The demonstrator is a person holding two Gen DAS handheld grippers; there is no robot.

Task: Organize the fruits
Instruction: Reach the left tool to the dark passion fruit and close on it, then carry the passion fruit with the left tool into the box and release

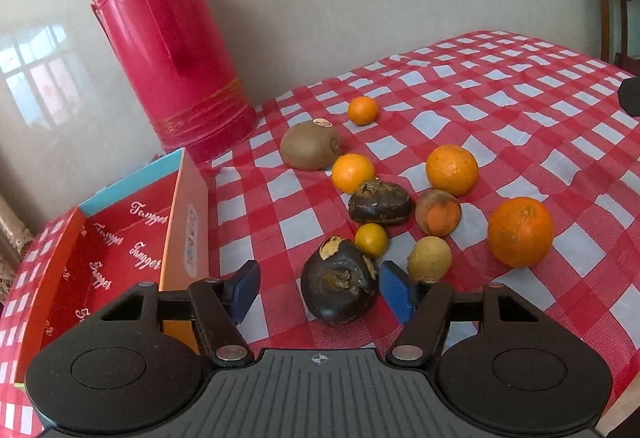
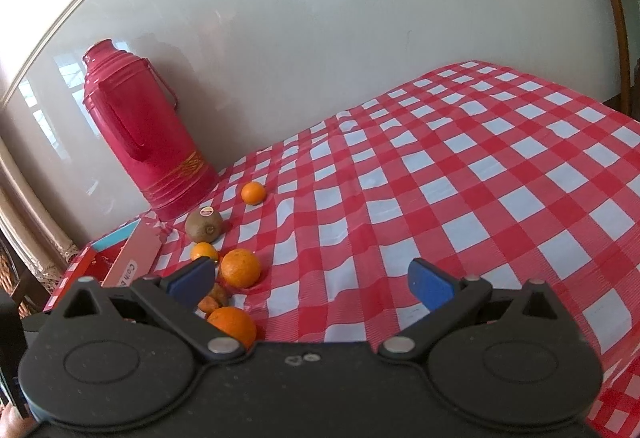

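Both spread wide — left gripper (image 1: pixel 320 288) around dark fruit (image 1: pixel 339 281), right gripper (image 2: pixel 310 282) over tablecloth (image 2: pixel 460 178).

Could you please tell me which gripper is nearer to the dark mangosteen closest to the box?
Left. The left gripper is open with the dark mangosteen between its fingers. The right gripper hangs open farther off over bare tablecloth, the fruit to its left.
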